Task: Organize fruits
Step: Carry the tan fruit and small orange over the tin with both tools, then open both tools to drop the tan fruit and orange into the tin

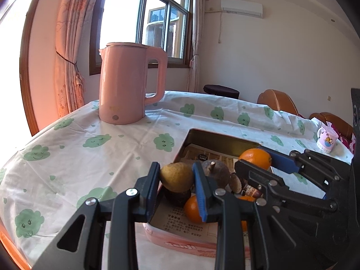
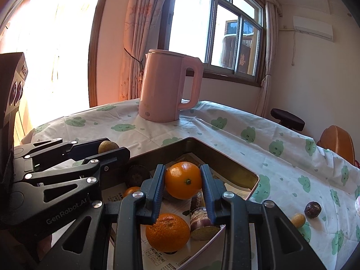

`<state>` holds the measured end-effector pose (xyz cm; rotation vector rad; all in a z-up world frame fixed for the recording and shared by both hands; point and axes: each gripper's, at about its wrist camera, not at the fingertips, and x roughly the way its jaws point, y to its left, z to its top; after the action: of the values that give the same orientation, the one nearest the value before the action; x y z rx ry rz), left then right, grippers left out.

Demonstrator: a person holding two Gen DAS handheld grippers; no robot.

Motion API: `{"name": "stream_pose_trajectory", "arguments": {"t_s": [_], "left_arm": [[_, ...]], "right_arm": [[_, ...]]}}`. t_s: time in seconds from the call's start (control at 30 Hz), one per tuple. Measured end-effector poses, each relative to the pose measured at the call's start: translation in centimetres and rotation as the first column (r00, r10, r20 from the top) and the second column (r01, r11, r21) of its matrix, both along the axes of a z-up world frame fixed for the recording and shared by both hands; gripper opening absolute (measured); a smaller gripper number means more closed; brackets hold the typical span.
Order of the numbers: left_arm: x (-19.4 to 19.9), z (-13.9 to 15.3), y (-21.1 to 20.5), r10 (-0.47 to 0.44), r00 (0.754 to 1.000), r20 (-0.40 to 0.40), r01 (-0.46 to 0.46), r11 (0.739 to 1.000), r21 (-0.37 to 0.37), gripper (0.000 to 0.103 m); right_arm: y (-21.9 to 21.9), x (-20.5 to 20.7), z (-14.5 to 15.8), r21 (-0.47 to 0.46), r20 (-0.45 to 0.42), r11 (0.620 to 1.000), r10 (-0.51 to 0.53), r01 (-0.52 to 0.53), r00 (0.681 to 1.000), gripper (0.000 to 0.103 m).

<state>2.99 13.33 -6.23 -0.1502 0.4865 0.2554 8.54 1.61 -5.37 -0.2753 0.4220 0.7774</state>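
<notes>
My left gripper (image 1: pixel 176 177) is shut on a yellow-brown pear (image 1: pixel 176 176) and holds it over the near left corner of a metal tin (image 1: pixel 216 136) lined with newspaper. My right gripper (image 2: pixel 182 181) is shut on an orange (image 2: pixel 183 180) above the same tin (image 2: pixel 225 157). In the tin lie a second orange (image 2: pixel 167 232), a small orange (image 2: pixel 131 190), a dark round fruit (image 2: pixel 137 175) and a cut purple sweet potato (image 2: pixel 203 222). The right gripper with its orange also shows in the left wrist view (image 1: pixel 255 157).
A pink kettle (image 1: pixel 128 83) stands on the cloud-print tablecloth (image 1: pixel 90 139) behind the tin. A pink mug (image 1: pixel 327 140) sits at the far right edge. A dark passion fruit (image 2: pixel 312 209) and a small yellow fruit (image 2: pixel 298 220) lie on the cloth right of the tin. Chairs stand beyond the table.
</notes>
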Motion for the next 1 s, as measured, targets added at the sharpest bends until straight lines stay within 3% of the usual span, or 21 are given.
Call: {"name": "stream_pose_trajectory", "arguments": {"t_s": [0.43,0.63,0.87,1.0], "left_arm": [[0.5,-0.6,-0.1,0.003,0.999,-0.044,-0.003,1.0,-0.005,0.035],[0.3,-0.5,0.3,0.043,0.998,-0.051,-0.042,0.999,0.007,0.058],[-0.2,0.8,-1.0,0.026,1.0,0.006,-0.026,1.0,0.0,0.086],[0.1,2.2,-4.1,-0.029,0.999,0.045,0.027,0.999,0.034,0.089]], "right_arm": [[0.4,1.1,-0.8,-0.029,-0.076,0.999,0.011,-0.013,0.997,0.035],[-0.1,1.2,-0.7,-0.026,-0.076,1.0,-0.001,-0.001,0.997,0.04],[-3.2,0.8,0.3,0.0,-0.02,0.999,-0.038,0.038,0.999,0.057],[-7.1,1.5,1.1,0.019,0.015,0.994,-0.104,0.104,0.994,0.064]]}}
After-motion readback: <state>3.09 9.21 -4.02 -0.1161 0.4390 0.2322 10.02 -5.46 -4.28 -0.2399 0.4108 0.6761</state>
